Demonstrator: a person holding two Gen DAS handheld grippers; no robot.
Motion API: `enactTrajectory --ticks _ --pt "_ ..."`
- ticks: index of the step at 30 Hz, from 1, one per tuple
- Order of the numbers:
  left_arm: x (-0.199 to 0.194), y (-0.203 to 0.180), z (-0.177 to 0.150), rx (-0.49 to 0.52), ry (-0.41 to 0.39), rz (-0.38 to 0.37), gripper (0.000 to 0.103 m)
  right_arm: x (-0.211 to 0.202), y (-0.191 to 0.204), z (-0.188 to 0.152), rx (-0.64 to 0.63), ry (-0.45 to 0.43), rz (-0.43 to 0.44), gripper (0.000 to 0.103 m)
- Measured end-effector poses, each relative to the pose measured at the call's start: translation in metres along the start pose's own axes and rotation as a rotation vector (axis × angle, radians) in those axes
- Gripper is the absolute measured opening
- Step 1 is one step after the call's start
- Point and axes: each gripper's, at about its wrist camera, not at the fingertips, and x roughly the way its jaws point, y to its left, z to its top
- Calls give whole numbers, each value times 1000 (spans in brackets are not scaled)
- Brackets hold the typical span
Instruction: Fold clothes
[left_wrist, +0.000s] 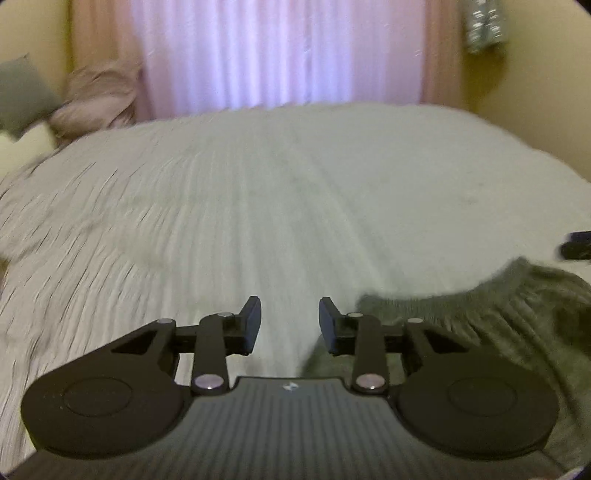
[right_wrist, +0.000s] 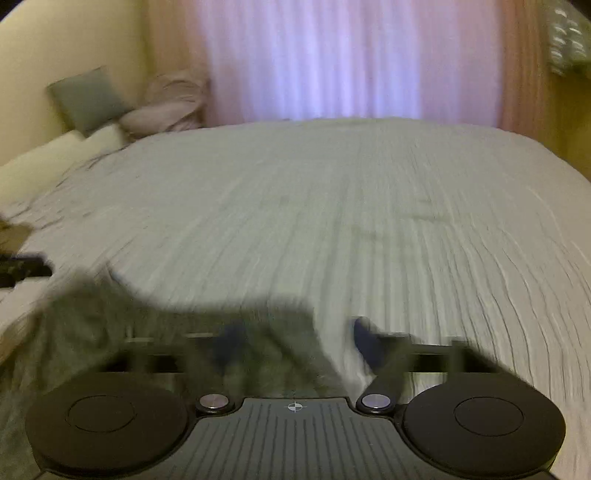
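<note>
Left gripper (left_wrist: 290, 325): jaws parted with bare bedspread showing in the gap. Nothing pinched. The garment's edge sits just to the right of the right-hand finger.

Right gripper (right_wrist: 295, 343): badly smeared by motion blur, but the two fingers stand wide apart. Green fabric lies under and between them, and I see no pad pressing on it, so I read it as open and empty.

Green garment (left_wrist: 480, 325): a ribbed knit piece in dull olive, lying on the near edge of the bed, right of the left gripper and under the left half of the right gripper's view (right_wrist: 147, 332). A ribbed band, hem or neckline, curves along its far edge.

Shape of garment: only one end is in frame. It looks spread, not stacked, though whether a first fold is in I cannot tell.

Bedspread (left_wrist: 295, 203): pale, ribbed, runs far back to the curtain. The middle and far part carry no clothes, and no folded pile is in view.

Pillows (right_wrist: 88, 99): far left at the head of the bed, well apart from the work.

Progress: early or between folds, by my judgement. Neither tool holds cloth, and the garment is not a tidy packet.

Left to do: grip the edge or corners, carry them over, flatten, repeat.
</note>
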Motion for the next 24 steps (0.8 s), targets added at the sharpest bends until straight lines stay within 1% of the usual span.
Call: enactTrajectory --ticks 1,3,4,7,10,12,13,14,16,17,18,19,20,22,24 --pt "-7 10 -11 -50 19 -14 32 -8 -4 -9 27 -12 -7 72" --pt "-29 35 -37 -177 57 -62 32 -37 -23 -31 120 -12 -5 72" --pt "-43 48 -52 -247 73 -89 32 -53 -33 -42 182 -10 4 72" --pt "-99 75 -102 -440 87 -164 37 -113 -65 -86 397 -4 14 72" --pt "-145 82 -145 -588 97 -237 41 -167 -88 -131 601 -20 -1 72" --pt "-160 83 -166 -669 105 -292 47 -196 -99 -157 720 -36 -21 72" --pt "-162 83 -174 -696 109 -320 47 -207 -104 -170 764 -48 -17 72" --pt "-160 84 -178 -712 112 -339 47 -214 -105 -181 803 -58 -9 72" --pt "-152 81 -183 -740 113 -368 42 -218 -97 -191 834 -71 -4 72" --pt "-149 79 -184 -747 120 -371 20 -220 -93 -192 830 -65 -10 72" --pt "-146 78 -183 -746 132 -363 2 -223 -91 -191 827 -58 -14 72" --pt "-147 78 -179 -733 133 -363 0 -228 -94 -188 823 -50 -17 72" --pt "-154 78 -172 -692 112 -357 0 -232 -95 -185 819 -45 -15 72" --pt "-174 81 -155 -578 58 -300 0 -239 -96 -183 813 -47 2 72" --pt "-190 96 -146 -521 25 -227 1 -245 -93 -185 798 -38 7 72"
